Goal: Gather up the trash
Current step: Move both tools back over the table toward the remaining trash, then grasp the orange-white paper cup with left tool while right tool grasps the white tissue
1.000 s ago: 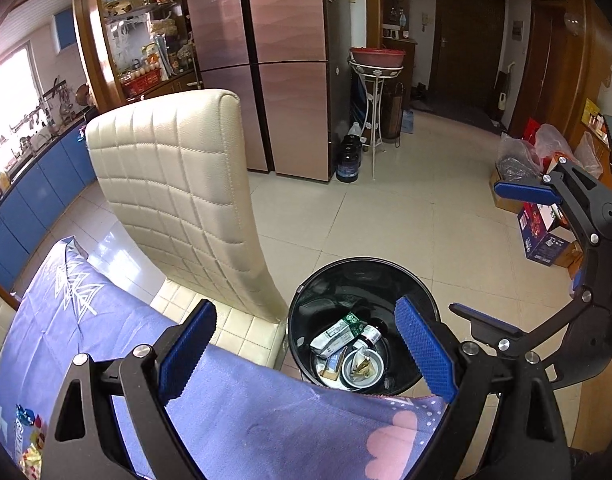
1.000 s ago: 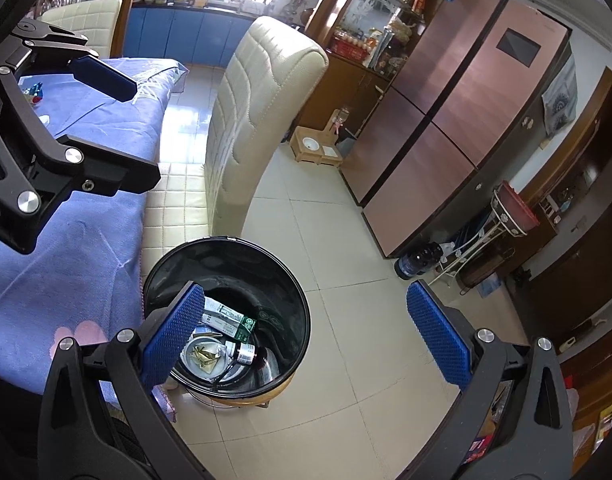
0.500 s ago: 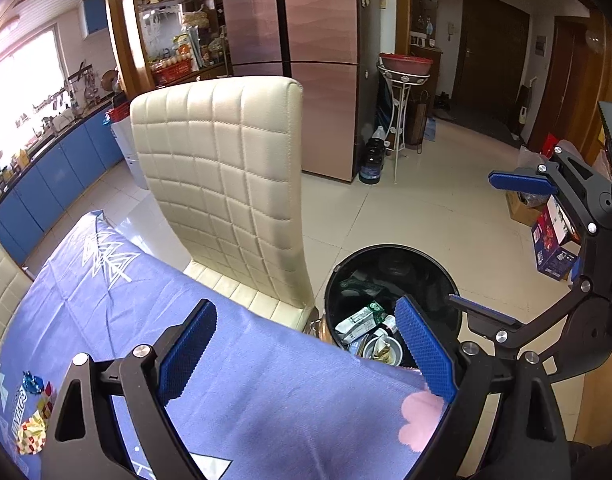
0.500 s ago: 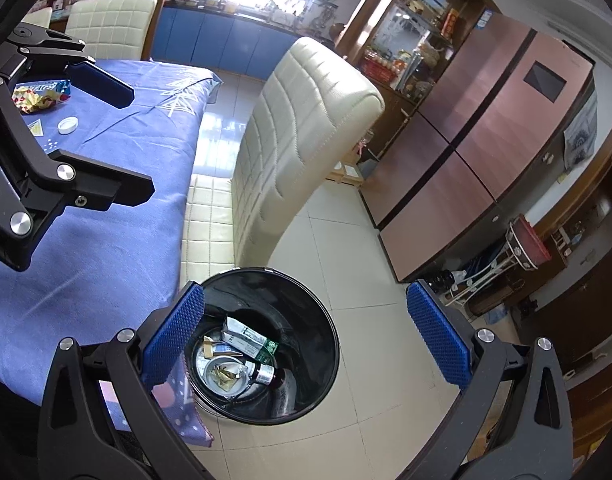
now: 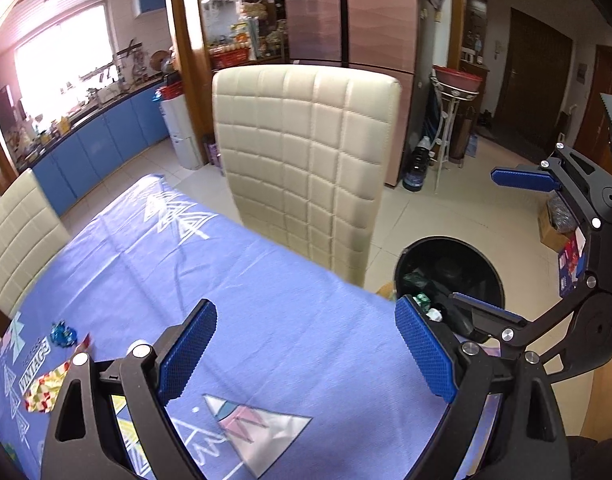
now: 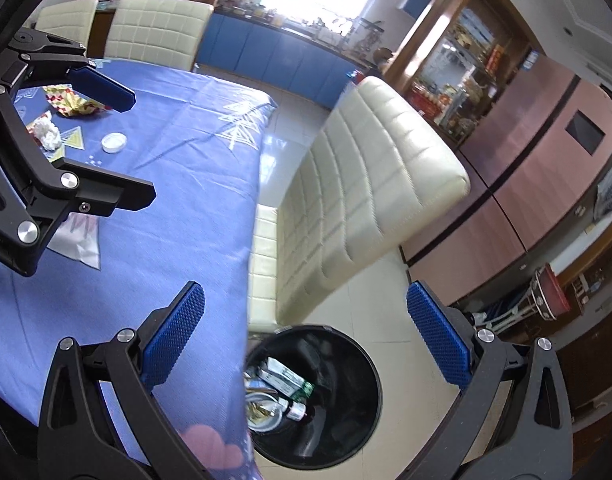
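You are holding the left gripper (image 5: 306, 352) and right gripper (image 6: 306, 344) with jaws spread, empty, over the blue-clothed desk (image 5: 265, 320) edge beside the black round bin (image 6: 346, 400).

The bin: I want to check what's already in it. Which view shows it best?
The right wrist view: it looks down into the bin, showing cartons and a small bottle. In the left wrist view, fingers and the table edge hide most of its contents.
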A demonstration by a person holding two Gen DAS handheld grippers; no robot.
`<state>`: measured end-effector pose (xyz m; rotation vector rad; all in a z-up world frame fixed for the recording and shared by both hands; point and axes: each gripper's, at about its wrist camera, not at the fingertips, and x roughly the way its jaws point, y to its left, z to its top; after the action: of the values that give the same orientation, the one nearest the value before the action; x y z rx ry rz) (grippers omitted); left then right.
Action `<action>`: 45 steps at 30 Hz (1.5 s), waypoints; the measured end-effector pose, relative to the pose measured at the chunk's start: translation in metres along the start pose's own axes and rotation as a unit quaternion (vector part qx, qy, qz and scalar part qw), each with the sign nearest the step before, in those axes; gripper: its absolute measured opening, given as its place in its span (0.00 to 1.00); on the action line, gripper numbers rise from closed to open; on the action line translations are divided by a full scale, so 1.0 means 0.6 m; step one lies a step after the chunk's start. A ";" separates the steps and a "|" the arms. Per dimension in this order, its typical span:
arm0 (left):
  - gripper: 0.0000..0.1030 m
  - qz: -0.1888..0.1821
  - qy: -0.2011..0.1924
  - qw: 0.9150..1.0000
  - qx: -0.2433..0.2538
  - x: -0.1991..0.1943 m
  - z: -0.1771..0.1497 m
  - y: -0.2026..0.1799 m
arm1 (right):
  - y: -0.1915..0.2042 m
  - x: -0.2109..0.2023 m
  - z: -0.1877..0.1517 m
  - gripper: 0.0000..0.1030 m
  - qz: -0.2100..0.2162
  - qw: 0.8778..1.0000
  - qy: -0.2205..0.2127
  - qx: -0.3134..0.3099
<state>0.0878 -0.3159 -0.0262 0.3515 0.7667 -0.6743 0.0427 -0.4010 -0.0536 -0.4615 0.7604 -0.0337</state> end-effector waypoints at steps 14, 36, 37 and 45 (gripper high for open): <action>0.86 0.101 0.017 0.988 -0.114 -0.062 -0.122 0.206 | 0.187 0.038 0.148 0.97 0.114 0.991 -0.040 -0.057; 0.86 0.182 0.076 0.950 -0.241 -0.092 -0.331 0.426 | 0.423 0.141 0.259 0.97 0.226 0.971 -0.010 -0.082; 0.86 0.180 0.078 0.949 -0.245 -0.089 -0.335 0.431 | 0.424 0.150 0.260 0.97 0.226 0.971 -0.004 -0.079; 0.86 0.151 0.093 0.951 -0.253 -0.044 -0.346 0.447 | 0.452 0.191 0.269 0.97 0.254 0.964 0.015 -0.081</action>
<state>0.1468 0.0018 -0.1336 0.0569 1.0097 -0.1420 0.1982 -0.1162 -0.1398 -0.4088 0.8966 0.5059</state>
